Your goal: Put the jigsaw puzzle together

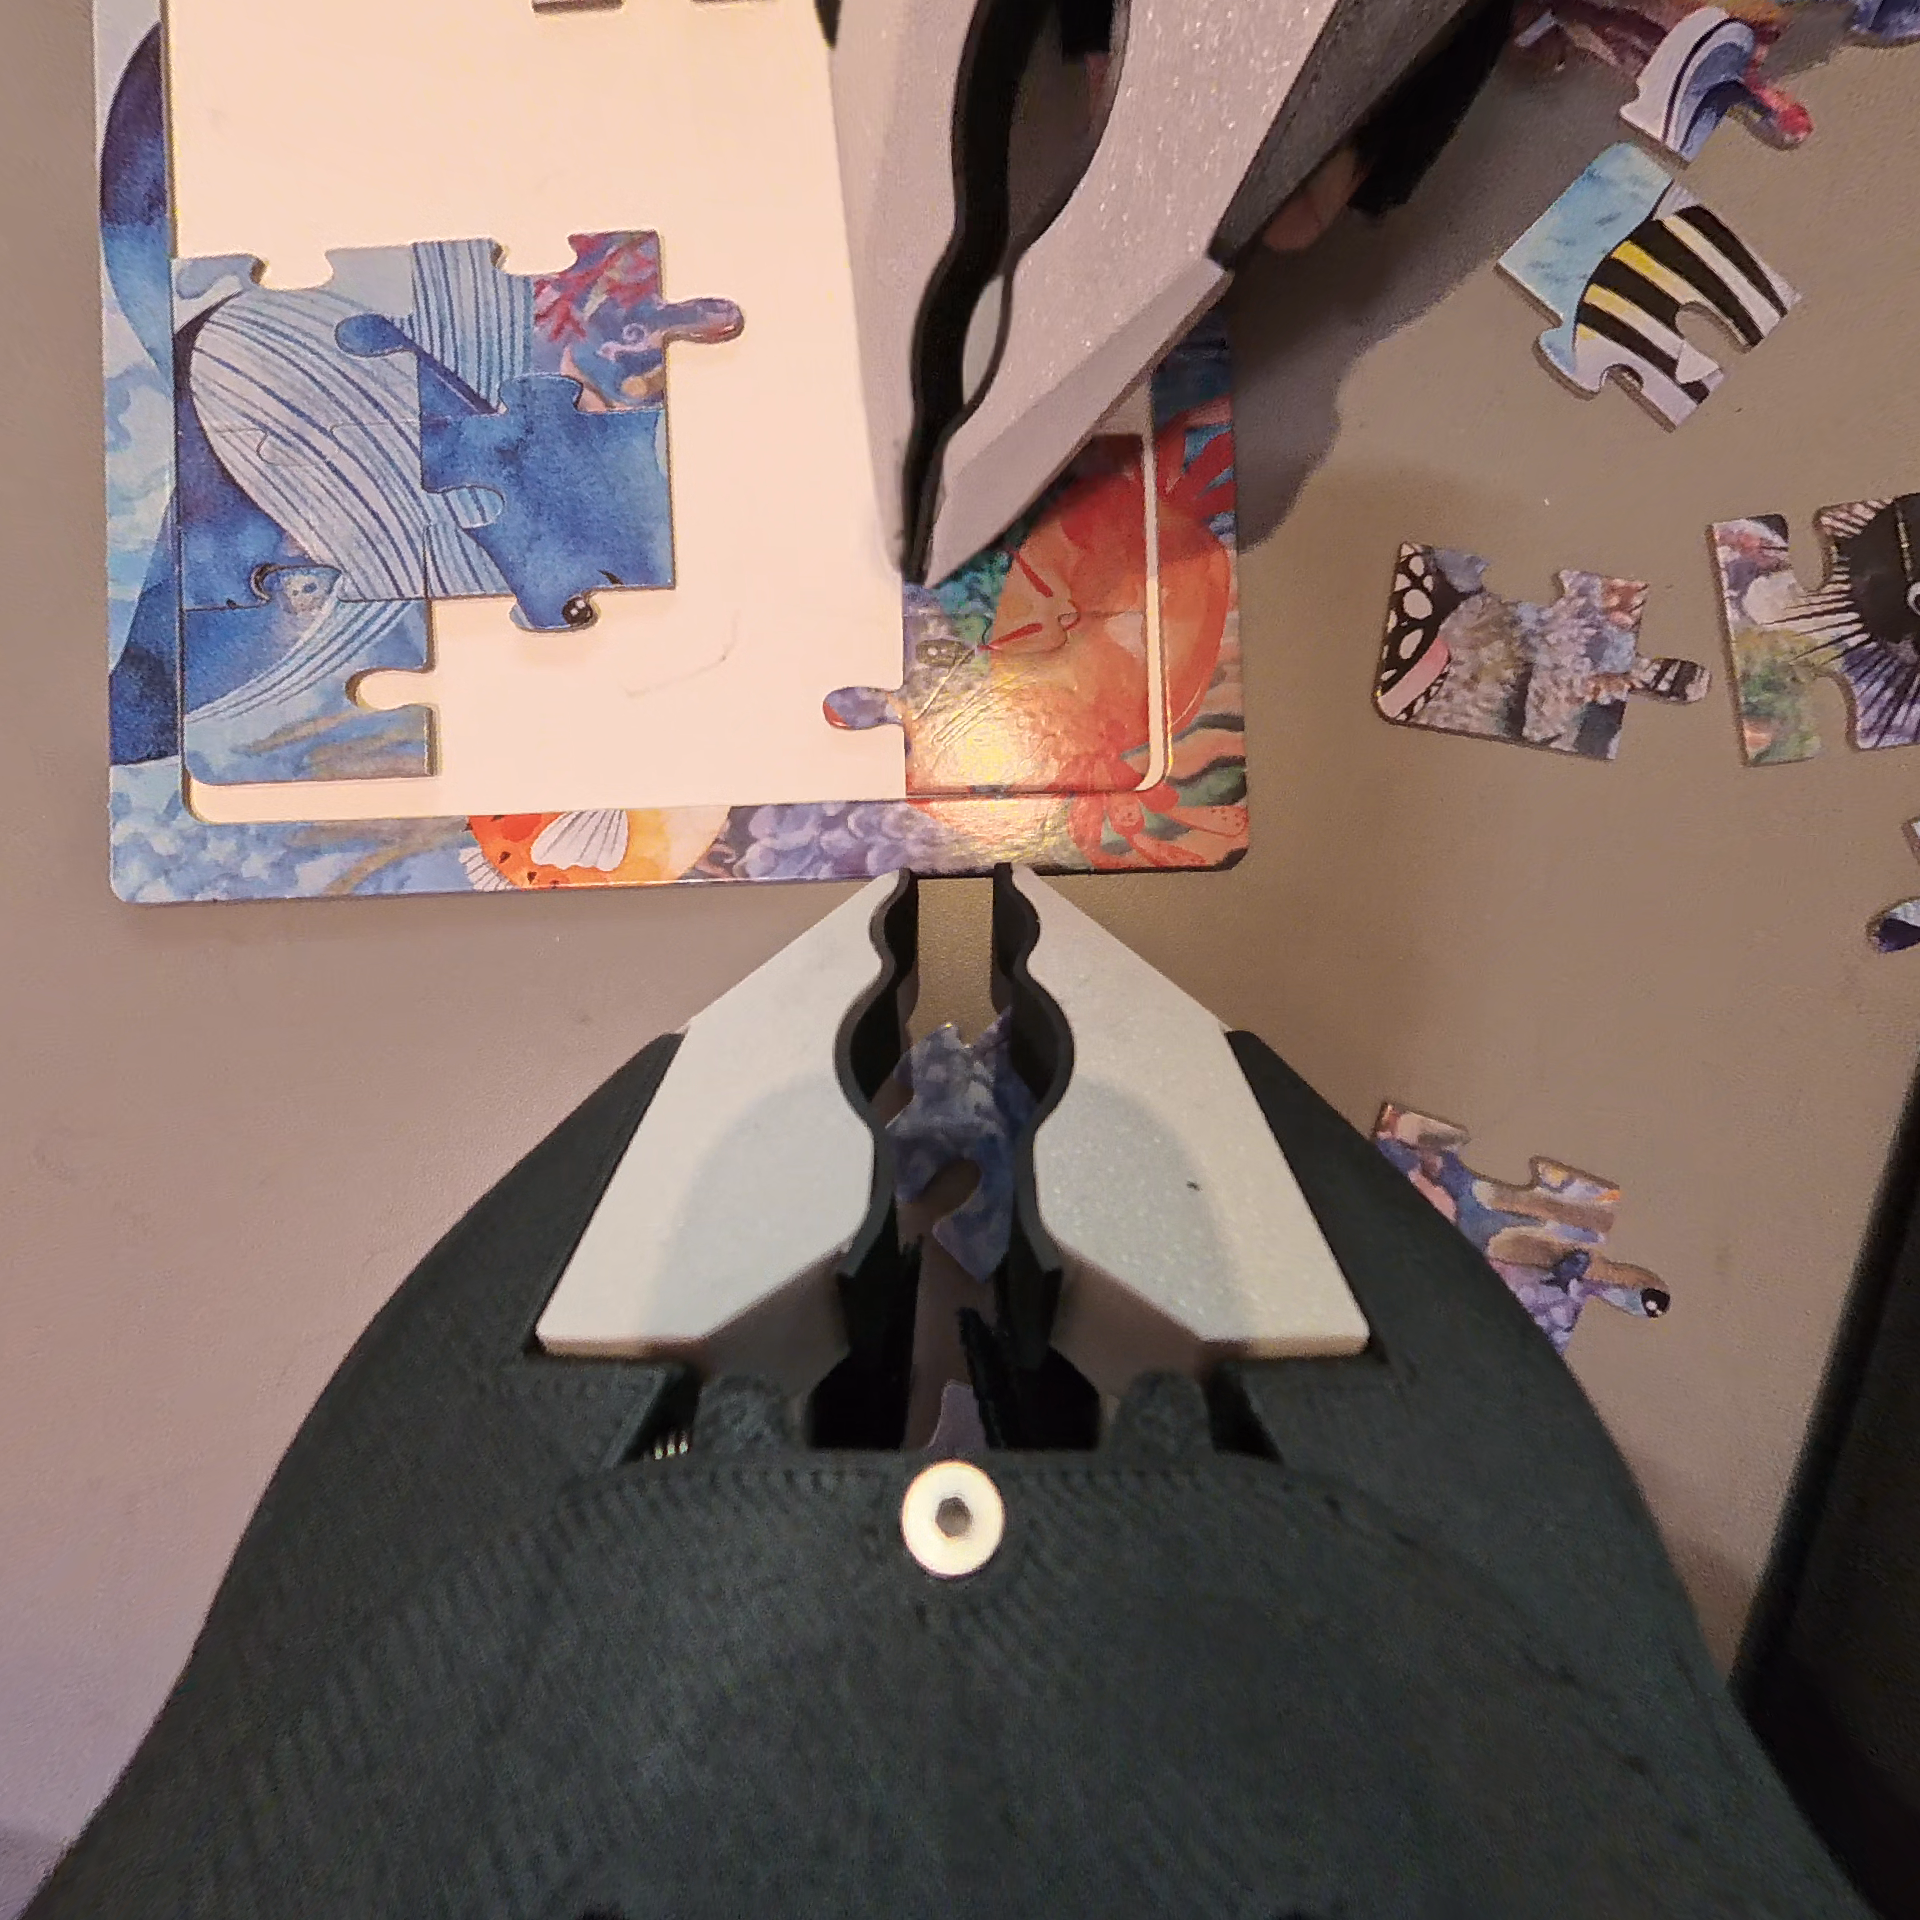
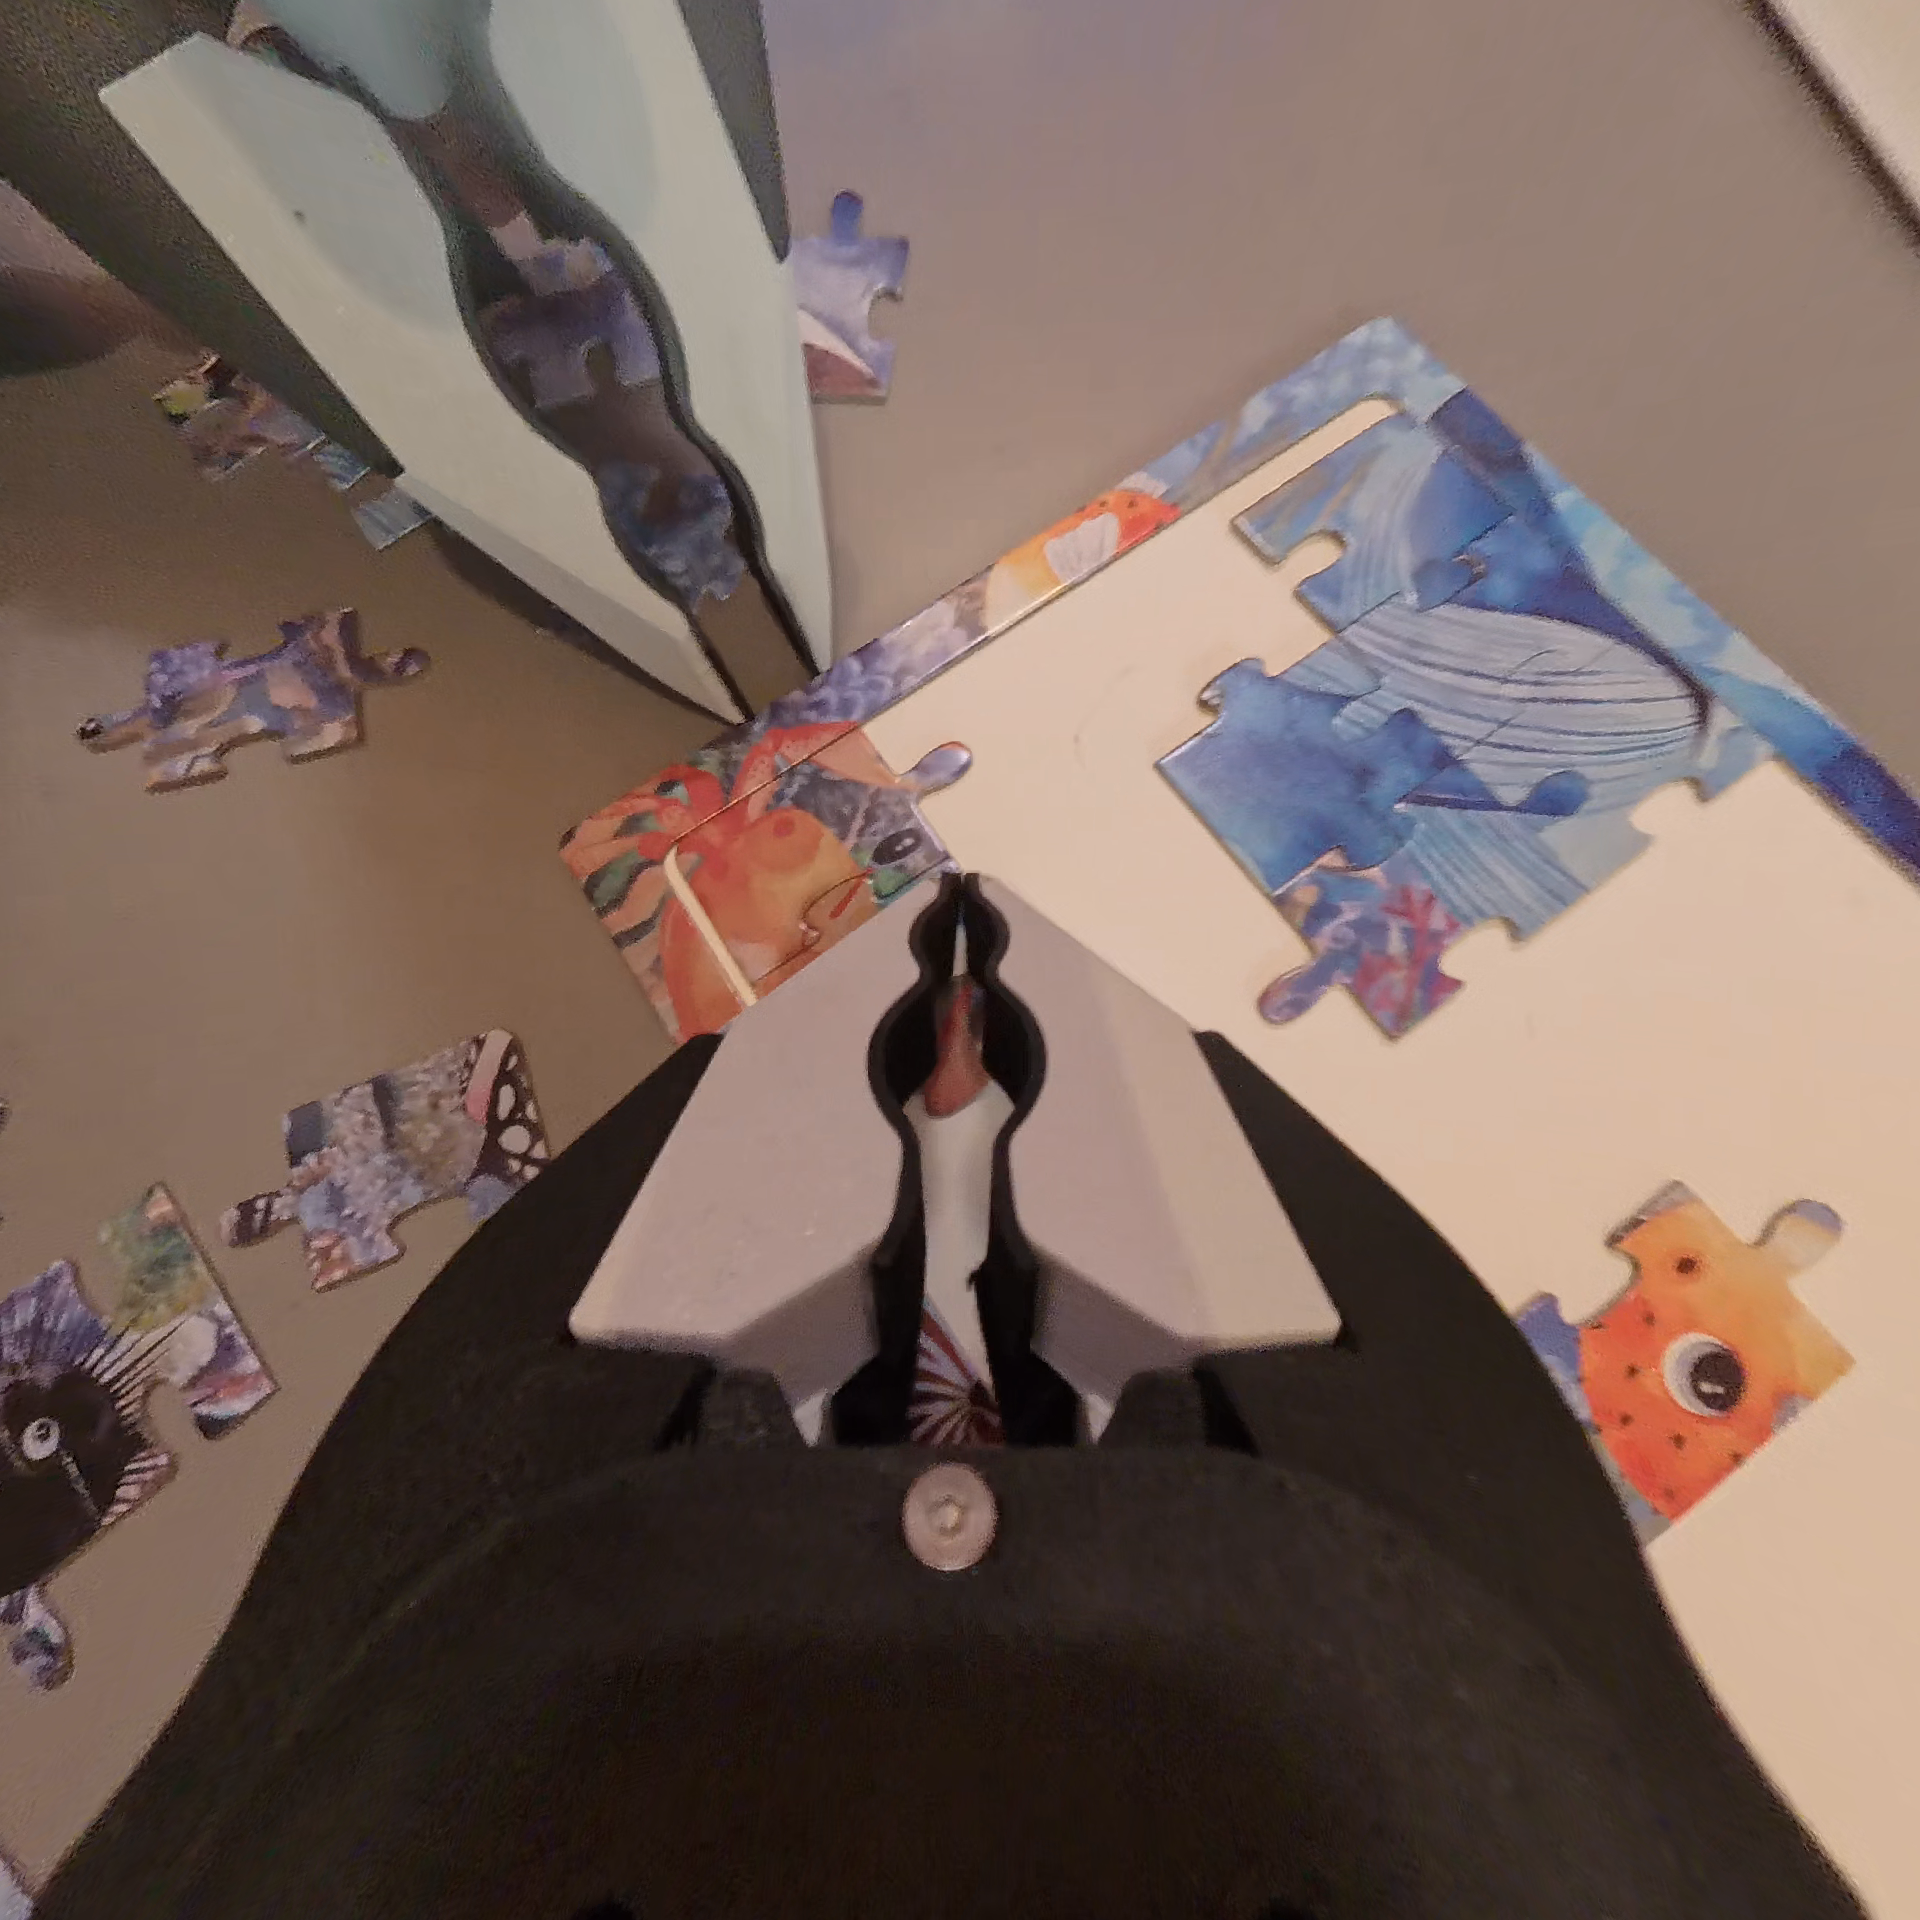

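The puzzle tray [image 1: 665, 842] lies on a tan table. Several joined blue whale pieces [image 1: 416, 468] sit at its left. An orange crab piece [image 1: 1049, 665] sits in the near right corner, with a thin white gap on its right side. My left gripper [image 1: 956, 883] is open, its tips at the tray's near edge; a blue piece [image 1: 956, 1132] on the table shows between its fingers. My right gripper [image 2: 961, 883] is shut with nothing between its pads. Its tips rest on the tray at the crab piece's [image 2: 779, 862] edge. It also shows in the left wrist view [image 1: 920, 561].
Loose pieces lie right of the tray: a striped fish piece [image 1: 1642, 281], a spotted one [image 1: 1527, 655], a black urchin one [image 1: 1829, 623] and a blue one [image 1: 1527, 1226]. An orange pufferfish piece [image 2: 1704, 1371] lies on the tray's white base. A dark object [image 1: 1839, 1455] stands at the right edge. The grippers' ends are close to 6 centimeters from one another.
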The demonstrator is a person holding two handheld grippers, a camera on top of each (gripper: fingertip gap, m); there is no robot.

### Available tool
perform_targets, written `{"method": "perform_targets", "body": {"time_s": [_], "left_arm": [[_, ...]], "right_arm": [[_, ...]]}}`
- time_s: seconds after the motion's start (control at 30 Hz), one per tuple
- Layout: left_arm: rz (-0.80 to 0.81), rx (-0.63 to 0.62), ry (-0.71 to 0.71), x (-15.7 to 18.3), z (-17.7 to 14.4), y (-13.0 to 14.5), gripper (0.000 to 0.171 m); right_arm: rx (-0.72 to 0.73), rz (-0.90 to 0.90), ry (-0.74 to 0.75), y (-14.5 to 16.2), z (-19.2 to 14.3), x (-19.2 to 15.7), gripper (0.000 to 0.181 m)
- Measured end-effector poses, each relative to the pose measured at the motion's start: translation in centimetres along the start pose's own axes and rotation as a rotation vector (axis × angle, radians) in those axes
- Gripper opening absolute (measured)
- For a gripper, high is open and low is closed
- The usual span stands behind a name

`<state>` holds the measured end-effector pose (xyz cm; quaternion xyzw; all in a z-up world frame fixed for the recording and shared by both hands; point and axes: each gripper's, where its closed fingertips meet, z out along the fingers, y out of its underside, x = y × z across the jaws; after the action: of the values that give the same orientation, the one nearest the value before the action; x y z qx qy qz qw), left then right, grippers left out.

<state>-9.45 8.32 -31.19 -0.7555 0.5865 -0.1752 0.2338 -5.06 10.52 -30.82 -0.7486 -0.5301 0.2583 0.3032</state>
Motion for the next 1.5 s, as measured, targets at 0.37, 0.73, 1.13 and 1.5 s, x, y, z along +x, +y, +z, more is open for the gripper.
{"method": "perform_targets", "body": {"time_s": [0.37, 0.73, 1.13, 1.5], "left_arm": [[0.002, -0.016, -0.006, -0.1, 0.2, -0.1, 0.013], [-0.032, -0.063, -0.082, -2.0, -1.5, 1.4, 0.024], [-0.143, -0.077, -0.089, 0.6, -8.5, 6.0, 0.058], [0.214, 0.012, 0.078, 10.8, -0.9, -2.9, 0.064]], "right_arm": [[-0.076, -0.016, -0.015, -0.9, 1.1, 0.0, 0.000], [-0.036, 0.011, -0.030, -1.9, -0.3, 0.5, 0.003], [0.018, 0.060, -0.056, -1.4, -3.2, 2.0, 0.015], [0.031, -0.057, -0.047, 0.3, -8.1, 1.0, 0.027]]}}
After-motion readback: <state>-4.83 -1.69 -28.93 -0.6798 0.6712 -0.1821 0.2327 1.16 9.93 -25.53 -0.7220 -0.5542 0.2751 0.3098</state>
